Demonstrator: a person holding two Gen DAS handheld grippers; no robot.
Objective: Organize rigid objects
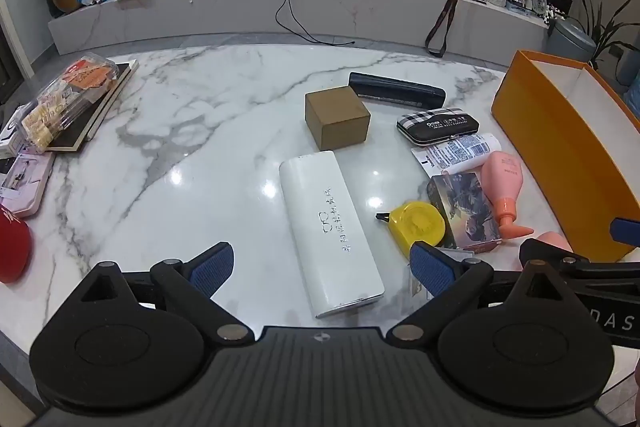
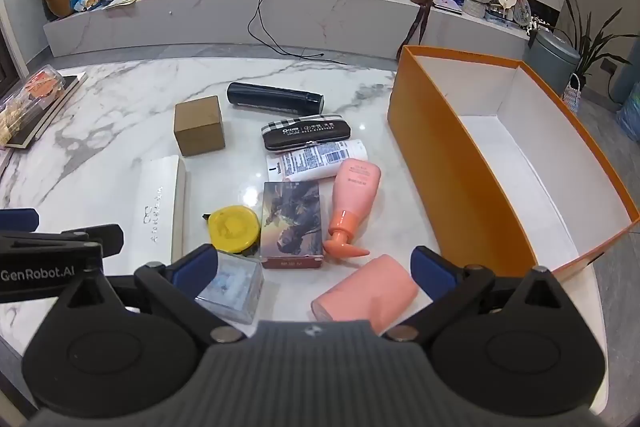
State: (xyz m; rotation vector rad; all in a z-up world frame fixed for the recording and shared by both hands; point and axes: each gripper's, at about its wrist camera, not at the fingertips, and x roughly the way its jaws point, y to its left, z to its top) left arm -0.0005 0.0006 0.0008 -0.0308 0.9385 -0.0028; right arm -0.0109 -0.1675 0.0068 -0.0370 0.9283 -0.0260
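A marble table holds a long white case (image 1: 332, 231) (image 2: 162, 203), a brown cardboard box (image 1: 337, 117) (image 2: 199, 131), a black cylinder (image 1: 396, 90) (image 2: 275, 98), a plaid-edged black case (image 1: 438, 126) (image 2: 306, 131), a white tube (image 1: 460, 153) (image 2: 316, 159), a pink pump bottle (image 1: 504, 193) (image 2: 352, 201), a picture box (image 1: 464, 213) (image 2: 292, 223), a yellow round tape (image 1: 418, 225) (image 2: 233, 229), a pink tube (image 2: 366, 289) and a clear blue box (image 2: 234, 287). An open orange box (image 1: 560, 147) (image 2: 472, 167) stands at the right. My left gripper (image 1: 322, 269) is open above the white case's near end. My right gripper (image 2: 316, 271) is open above the pink tube.
At the table's left edge lie a plastic snack pack on a dark book (image 1: 68, 99) (image 2: 32, 99), a pink case (image 1: 24, 183) and a red object (image 1: 12, 247). A marble TV bench (image 1: 280, 7) with a router, plants and ornaments runs behind the table.
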